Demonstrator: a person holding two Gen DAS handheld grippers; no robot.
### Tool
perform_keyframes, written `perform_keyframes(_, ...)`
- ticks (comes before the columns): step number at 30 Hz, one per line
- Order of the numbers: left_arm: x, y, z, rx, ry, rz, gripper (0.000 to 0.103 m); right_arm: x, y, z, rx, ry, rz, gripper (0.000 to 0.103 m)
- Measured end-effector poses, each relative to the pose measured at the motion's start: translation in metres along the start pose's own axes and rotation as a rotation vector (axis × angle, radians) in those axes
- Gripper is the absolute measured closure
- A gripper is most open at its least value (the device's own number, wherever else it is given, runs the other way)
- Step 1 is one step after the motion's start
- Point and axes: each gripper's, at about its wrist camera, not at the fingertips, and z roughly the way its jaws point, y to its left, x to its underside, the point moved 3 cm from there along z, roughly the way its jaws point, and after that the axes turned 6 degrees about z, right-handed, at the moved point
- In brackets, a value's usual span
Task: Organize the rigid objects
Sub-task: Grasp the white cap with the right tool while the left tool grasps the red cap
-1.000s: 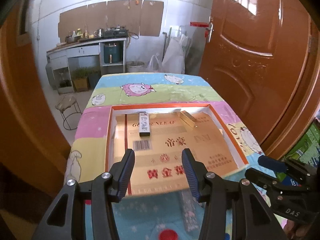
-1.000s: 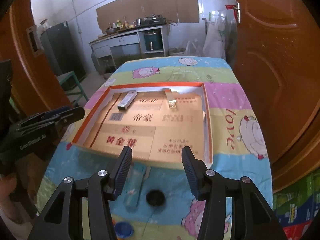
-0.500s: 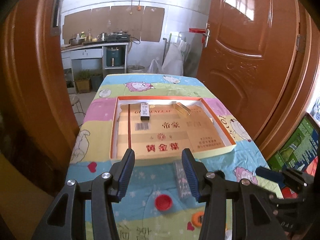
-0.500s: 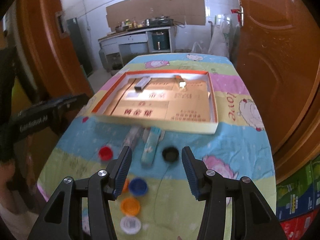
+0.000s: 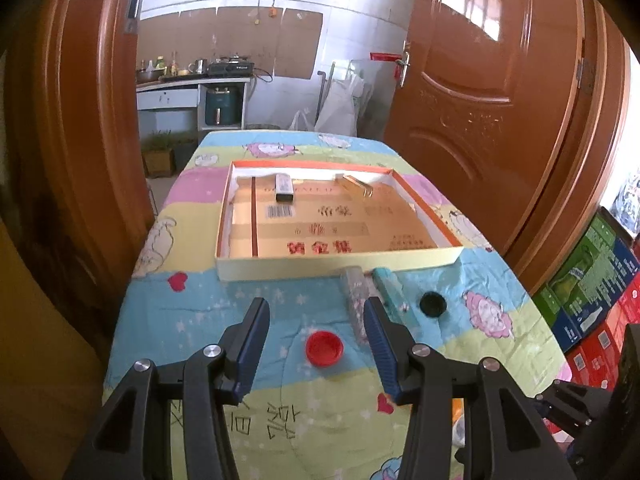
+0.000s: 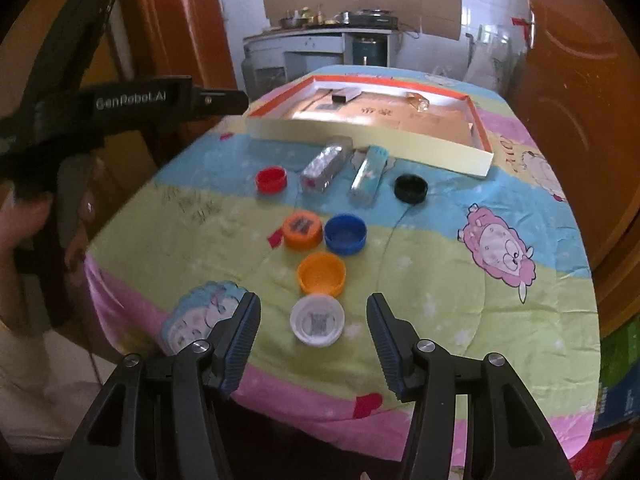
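Looking along the left gripper [image 5: 316,336], its jaws stand apart with nothing between them, above the cartoon-print cloth [image 5: 192,320]. A red cap [image 5: 324,349] lies on the cloth in line with the gap. Beyond it a clear case [image 5: 354,292] and a teal case [image 5: 390,286] lie side by side, just short of the tray [image 5: 340,262], with a black cap [image 5: 433,304] to their right. Inside the tray, at its far end, lie a black-and-white block [image 5: 285,188] and a gold bar [image 5: 359,186], apart from each other.

From the right wrist, the right gripper [image 6: 314,330] has its jaws opening, empty, a white cap [image 6: 317,320] on the cloth below the gap. Past it sit an open orange cap [image 6: 322,273], a blue cap [image 6: 345,234] and an orange cap with a label [image 6: 303,231]. The left gripper's body fills the left edge, in a hand [image 6: 24,220].
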Motion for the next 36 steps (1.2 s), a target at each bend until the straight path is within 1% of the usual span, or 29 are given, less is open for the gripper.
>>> perform_keyframes(3, 0.007, 0.003, 0.005, -0.001, 0.016, -0.007, 0.054, 0.006, 0.000, 0.007, 0.021, 0.013, -0.005, 0.046)
perform_keyframes(4, 0.009, 0.004, 0.007, 0.001, 0.018, -0.009, 0.054, 0.006, -0.002, 0.009, 0.018, 0.016, 0.000, 0.049)
perform_keyframes(5, 0.010, 0.006, 0.008, 0.001, 0.021, -0.011, 0.054, 0.007, -0.003, 0.010, 0.008, 0.020, 0.006, 0.065)
perform_keyframes(6, 0.012, 0.007, 0.010, 0.002, 0.025, -0.013, 0.054, 0.007, -0.003, 0.012, -0.010, 0.029, 0.014, 0.072)
perform_keyframes(12, 0.020, 0.002, 0.021, 0.031, 0.048, 0.012, 0.054, 0.006, -0.002, 0.013, -0.016, 0.038, 0.010, 0.072)
perform_keyframes(16, 0.025, -0.007, 0.033, 0.066, 0.084, 0.037, 0.054, 0.005, -0.005, 0.007, -0.013, 0.023, 0.020, 0.072)
perform_keyframes(23, 0.033, -0.017, 0.059, 0.038, 0.147, 0.080, 0.054, 0.004, -0.015, -0.002, -0.017, -0.003, 0.055, 0.072)
perform_keyframes(26, 0.037, -0.015, 0.069, 0.024, 0.168, 0.072, 0.054, 0.003, -0.019, -0.002, -0.018, -0.007, 0.065, 0.072)
perform_keyframes(29, 0.037, -0.012, 0.069, 0.029, 0.152, 0.055, 0.054, 0.003, -0.021, -0.001, -0.020, -0.008, 0.074, 0.072)
perform_keyframes(30, 0.037, -0.012, 0.070, 0.025, 0.151, 0.056, 0.058, 0.004, -0.022, -0.001, -0.020, -0.009, 0.077, 0.072)
perform_keyframes(31, 0.037, -0.012, 0.070, 0.019, 0.151, 0.059, 0.065, 0.003, -0.023, -0.001, -0.021, -0.009, 0.080, 0.072)
perform_keyframes(33, 0.037, -0.011, 0.070, 0.016, 0.150, 0.059, 0.072, 0.002, -0.024, -0.001, -0.022, -0.011, 0.087, 0.072)
perform_keyframes(36, 0.036, -0.009, 0.070, 0.028, 0.147, 0.048, 0.072, -0.002, -0.026, -0.003, -0.022, -0.020, 0.095, 0.072)
